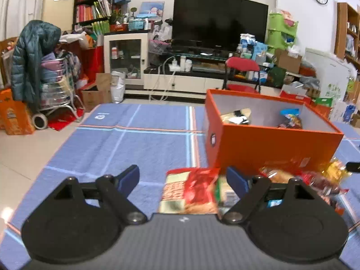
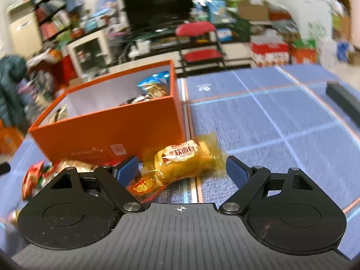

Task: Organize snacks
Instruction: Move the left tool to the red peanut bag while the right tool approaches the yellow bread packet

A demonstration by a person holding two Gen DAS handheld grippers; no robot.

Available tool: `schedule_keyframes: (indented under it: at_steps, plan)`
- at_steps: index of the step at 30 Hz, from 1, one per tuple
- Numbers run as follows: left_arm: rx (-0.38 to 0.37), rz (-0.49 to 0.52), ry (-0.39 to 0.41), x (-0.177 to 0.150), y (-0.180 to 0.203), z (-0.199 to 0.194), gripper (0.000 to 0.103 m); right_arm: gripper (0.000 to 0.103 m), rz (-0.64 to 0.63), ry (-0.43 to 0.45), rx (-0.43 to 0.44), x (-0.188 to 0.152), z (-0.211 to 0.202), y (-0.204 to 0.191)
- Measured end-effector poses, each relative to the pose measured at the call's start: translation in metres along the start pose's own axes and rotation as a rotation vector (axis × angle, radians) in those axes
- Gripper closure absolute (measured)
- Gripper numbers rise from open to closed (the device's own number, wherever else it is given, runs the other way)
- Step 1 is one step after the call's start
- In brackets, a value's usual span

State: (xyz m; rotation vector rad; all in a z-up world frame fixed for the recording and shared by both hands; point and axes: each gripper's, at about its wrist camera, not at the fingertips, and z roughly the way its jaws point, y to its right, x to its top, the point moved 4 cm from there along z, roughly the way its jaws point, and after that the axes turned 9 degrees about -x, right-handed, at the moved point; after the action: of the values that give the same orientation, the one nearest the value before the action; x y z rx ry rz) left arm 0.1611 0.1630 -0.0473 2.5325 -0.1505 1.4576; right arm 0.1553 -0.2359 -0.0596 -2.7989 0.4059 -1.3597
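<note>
An orange box (image 1: 265, 148) stands on the blue mat and holds a few snack packets (image 1: 290, 118). It also shows in the right wrist view (image 2: 108, 130). My left gripper (image 1: 182, 180) is open above a red and green snack bag (image 1: 191, 191), which lies between its blue pads. More snack packets (image 1: 310, 177) lie in front of the box to the right. My right gripper (image 2: 182, 171) is open over a yellow cake packet (image 2: 184, 159) and a red packet (image 2: 141, 185) near the box's front corner.
A blue plaid mat (image 1: 139, 148) covers the floor. Behind it stand a TV cabinet (image 1: 180, 76), a red folding chair (image 1: 243, 72) and a cluttered trolley (image 1: 54, 83). A dark bar (image 2: 344, 101) lies at the mat's right edge.
</note>
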Motion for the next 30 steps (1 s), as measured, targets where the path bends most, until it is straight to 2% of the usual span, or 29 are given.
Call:
schedule_keyframes:
  at_steps: [3, 6, 11, 16, 20, 22, 26, 28, 30]
  plan:
    - [0.000, 0.016, -0.019, -0.002, 0.007, 0.003, 0.019, 0.033, 0.077, -0.046, -0.032, -0.004, 0.014, -0.002]
    - [-0.004, 0.004, -0.042, -0.005, 0.010, 0.001, 0.019, 0.037, 0.177, -0.093, -0.023, -0.003, 0.025, -0.001]
    - [0.007, -0.029, -0.045, -0.008, 0.004, -0.005, 0.019, 0.037, 0.217, -0.146, -0.022, -0.007, 0.045, -0.011]
    - [0.013, -0.040, -0.059, -0.012, 0.002, -0.006, 0.019, 0.037, 0.194, -0.152, -0.055, -0.008, 0.064, -0.014]
    - [0.010, -0.028, -0.077, -0.017, 0.000, -0.007, 0.019, 0.055, 0.109, -0.152, -0.048, -0.004, 0.069, -0.008]
    - [0.006, -0.032, -0.083, -0.019, -0.001, -0.009, 0.019, 0.056, 0.072, -0.166, -0.015, -0.001, 0.067, -0.001]
    - [0.001, -0.028, -0.081, -0.018, -0.001, -0.010, 0.019, 0.056, -0.179, -0.125, 0.029, -0.002, 0.061, -0.001]
    - [-0.002, -0.019, -0.084, -0.018, 0.002, -0.009, 0.019, 0.056, -0.286, -0.118, 0.018, -0.004, 0.056, -0.001]
    - [-0.004, -0.008, -0.089, -0.018, 0.003, -0.006, 0.019, 0.056, -0.330, -0.134, 0.018, -0.002, 0.053, 0.003]
